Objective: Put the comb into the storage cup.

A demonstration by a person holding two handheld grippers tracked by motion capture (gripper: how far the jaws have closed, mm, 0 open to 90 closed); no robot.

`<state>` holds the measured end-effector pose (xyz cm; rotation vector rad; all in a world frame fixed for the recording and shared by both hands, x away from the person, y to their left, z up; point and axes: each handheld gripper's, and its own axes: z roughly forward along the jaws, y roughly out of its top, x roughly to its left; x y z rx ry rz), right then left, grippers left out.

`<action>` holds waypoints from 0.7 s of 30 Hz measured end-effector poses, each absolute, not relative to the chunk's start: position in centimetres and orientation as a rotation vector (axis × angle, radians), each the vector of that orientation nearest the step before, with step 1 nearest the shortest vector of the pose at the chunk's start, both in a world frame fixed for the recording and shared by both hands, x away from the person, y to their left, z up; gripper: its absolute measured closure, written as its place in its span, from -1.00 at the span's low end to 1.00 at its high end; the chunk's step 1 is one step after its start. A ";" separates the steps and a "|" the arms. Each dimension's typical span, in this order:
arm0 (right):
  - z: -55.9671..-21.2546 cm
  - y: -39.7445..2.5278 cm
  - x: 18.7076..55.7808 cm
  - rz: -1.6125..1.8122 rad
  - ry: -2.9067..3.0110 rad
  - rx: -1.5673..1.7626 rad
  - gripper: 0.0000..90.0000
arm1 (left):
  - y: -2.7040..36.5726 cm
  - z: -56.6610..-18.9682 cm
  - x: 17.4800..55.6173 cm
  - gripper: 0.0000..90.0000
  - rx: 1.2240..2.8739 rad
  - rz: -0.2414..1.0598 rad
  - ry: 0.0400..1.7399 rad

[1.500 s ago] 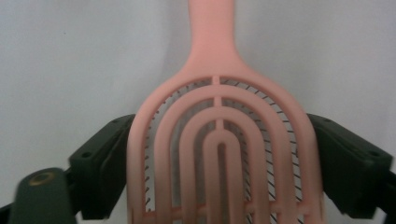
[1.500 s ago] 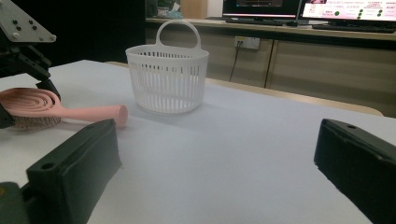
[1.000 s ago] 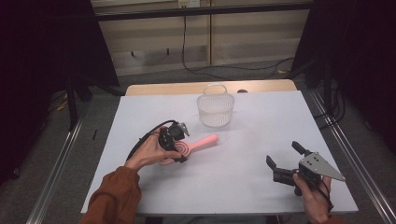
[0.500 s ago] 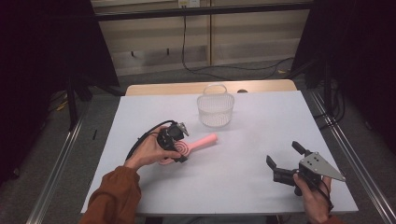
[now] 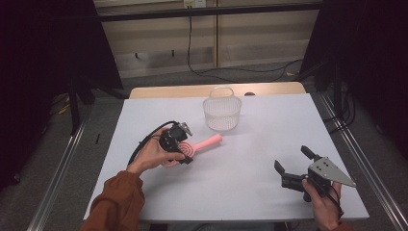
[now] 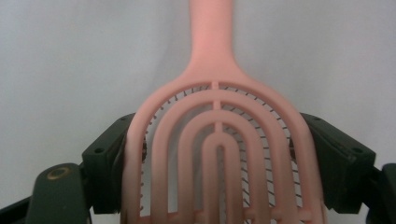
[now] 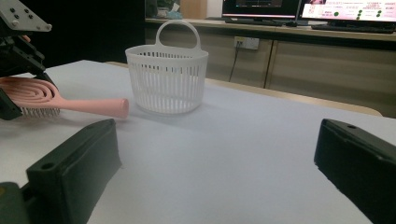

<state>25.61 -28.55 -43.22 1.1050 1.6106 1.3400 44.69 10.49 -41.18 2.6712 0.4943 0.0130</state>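
Pink hairbrush (image 5: 199, 146) pinched in left tool (image 5: 179, 144), near white basket (image 5: 222, 113); right tool (image 5: 294, 163) spread, well apart.

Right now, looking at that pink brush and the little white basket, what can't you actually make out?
- Pink hairbrush: left gripper view, its lower head is cut off by the bottom edge.
- Its bristles: high view, hidden beneath the head.
- White basket: high view, too small to tell whether anything lies inside; right gripper view, its slatted wall hides the floor.
- Monitors: right gripper view, cut off by the top edge, text too small.
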 end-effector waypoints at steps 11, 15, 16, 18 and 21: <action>-43.2 -28.5 25.6 1.341 1.610 1.105 -1.00 | 10.5 -40.4 44.2 -0.56 2.618 0.047 0.481; -43.2 -28.5 25.6 1.339 1.611 1.106 -1.00 | 10.6 -40.2 44.2 -0.56 2.607 0.030 0.490; -43.2 -28.5 25.6 1.341 1.611 1.106 -1.00 | 10.6 -40.1 44.2 -0.56 2.595 0.044 0.494; -43.2 -28.5 25.6 1.340 1.609 1.103 -1.00 | 10.7 -40.0 44.2 -0.56 2.587 0.028 0.499; -43.2 -28.4 25.6 1.340 1.610 1.104 -1.00 | 10.9 -39.7 44.3 -0.56 2.594 0.038 0.480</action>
